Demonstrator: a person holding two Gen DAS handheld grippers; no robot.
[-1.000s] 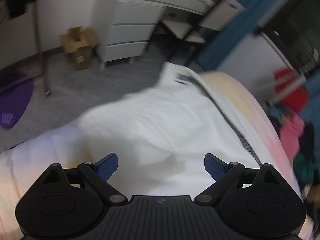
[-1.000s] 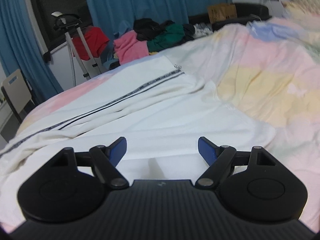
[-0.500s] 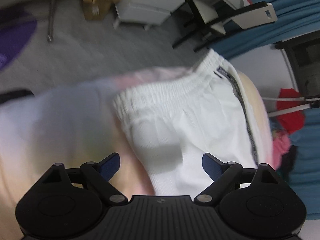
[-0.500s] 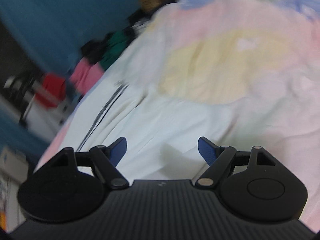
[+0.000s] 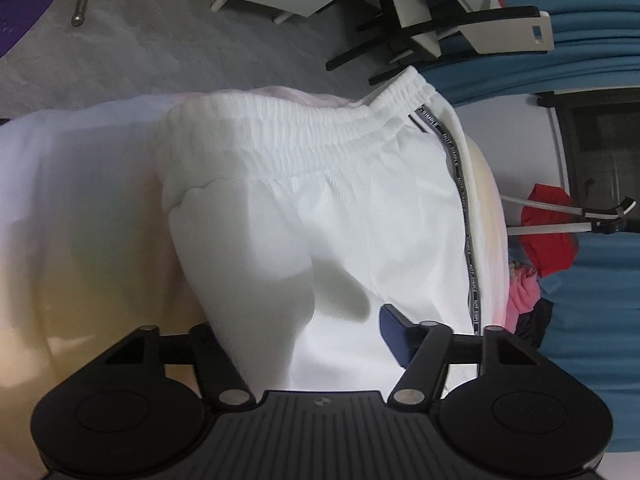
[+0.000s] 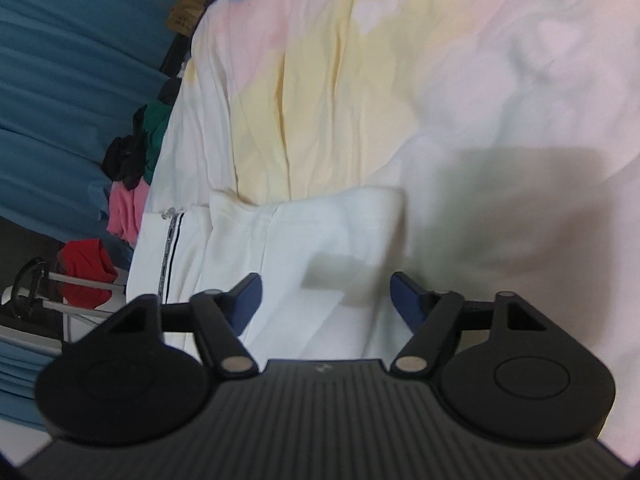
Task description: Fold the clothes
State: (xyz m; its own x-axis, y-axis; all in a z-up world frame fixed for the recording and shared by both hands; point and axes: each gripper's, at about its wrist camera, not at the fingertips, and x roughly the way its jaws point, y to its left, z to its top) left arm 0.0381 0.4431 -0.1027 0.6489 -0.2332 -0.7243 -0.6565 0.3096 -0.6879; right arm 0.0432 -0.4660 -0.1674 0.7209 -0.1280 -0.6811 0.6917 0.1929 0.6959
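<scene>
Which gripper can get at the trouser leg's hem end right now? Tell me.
Probably the right gripper: its fingers are open either side of the white trousers, the hem end just ahead, nothing between. The left gripper faces the waistband.

left tool (image 5: 304, 332) now over trousers' waistband (image 5: 304, 136), right tool (image 6: 326, 294) swung down to hem (image 6: 320, 208)
</scene>
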